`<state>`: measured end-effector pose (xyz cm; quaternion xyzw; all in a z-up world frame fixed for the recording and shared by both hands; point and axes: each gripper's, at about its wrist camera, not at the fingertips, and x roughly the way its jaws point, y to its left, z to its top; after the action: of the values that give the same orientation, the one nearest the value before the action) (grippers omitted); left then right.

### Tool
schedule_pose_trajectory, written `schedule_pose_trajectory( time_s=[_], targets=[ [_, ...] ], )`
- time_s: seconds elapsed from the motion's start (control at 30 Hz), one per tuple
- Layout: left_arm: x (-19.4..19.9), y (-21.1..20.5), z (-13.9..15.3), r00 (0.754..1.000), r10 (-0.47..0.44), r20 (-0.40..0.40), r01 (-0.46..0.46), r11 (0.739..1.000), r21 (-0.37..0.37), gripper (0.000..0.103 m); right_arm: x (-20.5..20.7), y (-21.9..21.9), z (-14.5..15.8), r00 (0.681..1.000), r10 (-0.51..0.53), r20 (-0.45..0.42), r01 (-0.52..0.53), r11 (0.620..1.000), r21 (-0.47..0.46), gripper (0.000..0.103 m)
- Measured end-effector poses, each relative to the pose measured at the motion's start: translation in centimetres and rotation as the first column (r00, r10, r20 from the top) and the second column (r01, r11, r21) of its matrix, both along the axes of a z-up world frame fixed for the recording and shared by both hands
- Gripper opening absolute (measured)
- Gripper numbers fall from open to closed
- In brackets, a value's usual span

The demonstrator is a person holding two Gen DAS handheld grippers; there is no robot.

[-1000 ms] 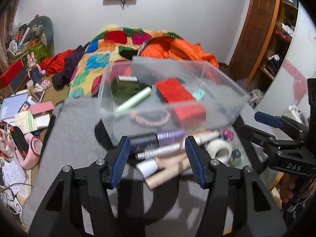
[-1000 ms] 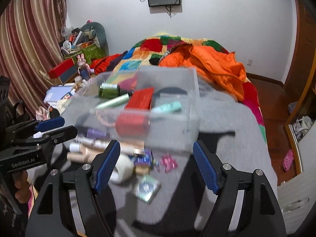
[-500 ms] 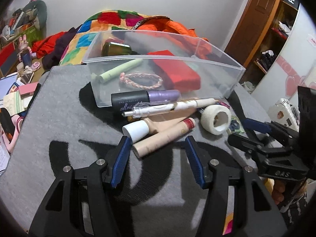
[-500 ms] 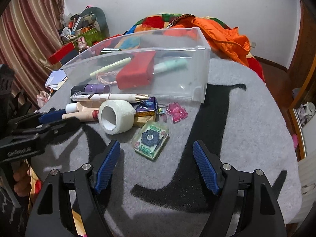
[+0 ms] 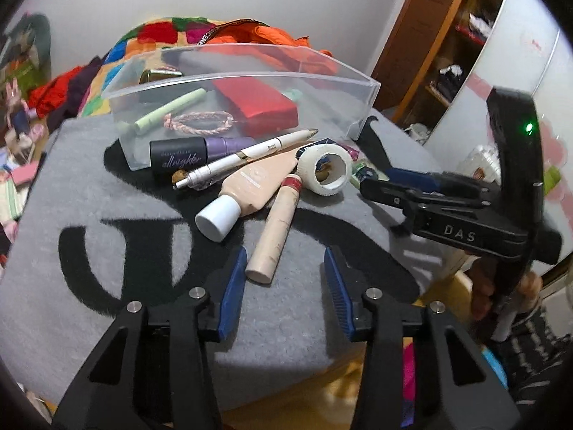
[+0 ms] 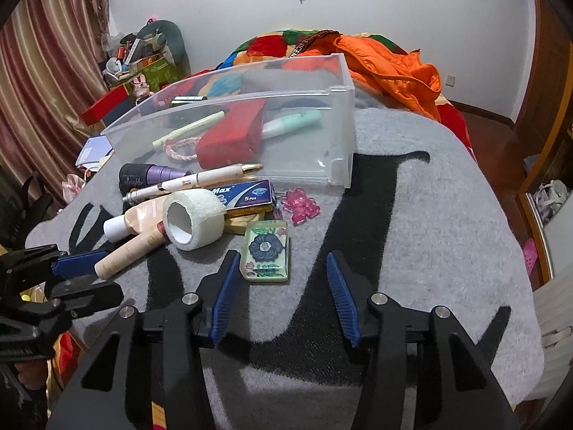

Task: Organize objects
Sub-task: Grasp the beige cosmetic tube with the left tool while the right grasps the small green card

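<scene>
A clear plastic bin [image 5: 250,82] [image 6: 322,114] stands on a grey mat and holds a red box [image 5: 258,104], a green tube, a braided bracelet and more. In front of it lie a purple-black tube [image 5: 193,154], a white pen [image 5: 247,156], a beige tube with a white cap [image 5: 247,186], a beige stick [image 5: 277,229], a white tape roll [image 5: 326,170] [image 6: 193,218], a blue box [image 6: 243,197], a flower-print case [image 6: 266,254] and a pink clip [image 6: 301,208]. My left gripper [image 5: 284,286] is open, just short of the stick. My right gripper [image 6: 283,290] is open beside the flower case.
The grey mat [image 6: 429,233] with black markings covers a table; its edges fall off at front and right. A bed with a colourful quilt and an orange jacket [image 6: 390,61] lies behind. Clutter sits on the floor at the left. A wooden door and shelves stand at the right.
Both grippers have dropped lower and come closer to the loose objects on the mat. The bin and the objects have not moved. Both grippers stay open.
</scene>
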<state>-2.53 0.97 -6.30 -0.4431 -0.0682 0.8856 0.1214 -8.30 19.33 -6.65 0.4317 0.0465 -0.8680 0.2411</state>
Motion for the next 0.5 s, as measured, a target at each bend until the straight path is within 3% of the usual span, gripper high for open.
schedule_pose_trajectory(
  time_s=[0.13,0.27,0.3,0.37,0.4,0.5],
  targets=[
    [-1.3,0.6,0.0,1.0,-0.009,0.0,0.009,1.0,-0.007,0.044,-0.2,-0.3,0.0,1.0,0.002,-0.005,-0.002,1.0,0.004,0.046],
    [-2.4,1.3,-0.4,1.0,-0.011,-0.005,0.011,1.0,-0.028,0.037,-0.3,-0.3,-0.1,1.0,-0.002,-0.008,0.002,1.0,0.0,0.046],
    [-2.6,1.3,-0.4,1.0,-0.007,-0.01,0.007,0.999,-0.032,0.031,-0.3,-0.4,-0.1,1.0,-0.005,-0.012,0.005,1.0,-0.001,0.045],
    [-2.9,1.5,-0.6,1.0,0.016,-0.02,-0.017,0.998,-0.053,0.02,-0.2,-0.4,-0.2,1.0,-0.006,-0.02,0.006,1.0,0.003,0.035],
    [-2.8,1.5,-0.7,0.999,0.025,-0.028,-0.027,0.998,-0.063,0.017,-0.2,-0.3,-0.2,1.0,-0.003,-0.021,0.003,1.0,0.001,0.024],
    [-2.3,1.5,-0.5,0.998,0.037,-0.042,-0.039,0.997,-0.067,0.014,-0.1,0.0,0.0,1.0,0.0,-0.016,0.0,1.0,-0.02,0.022]
  ],
)
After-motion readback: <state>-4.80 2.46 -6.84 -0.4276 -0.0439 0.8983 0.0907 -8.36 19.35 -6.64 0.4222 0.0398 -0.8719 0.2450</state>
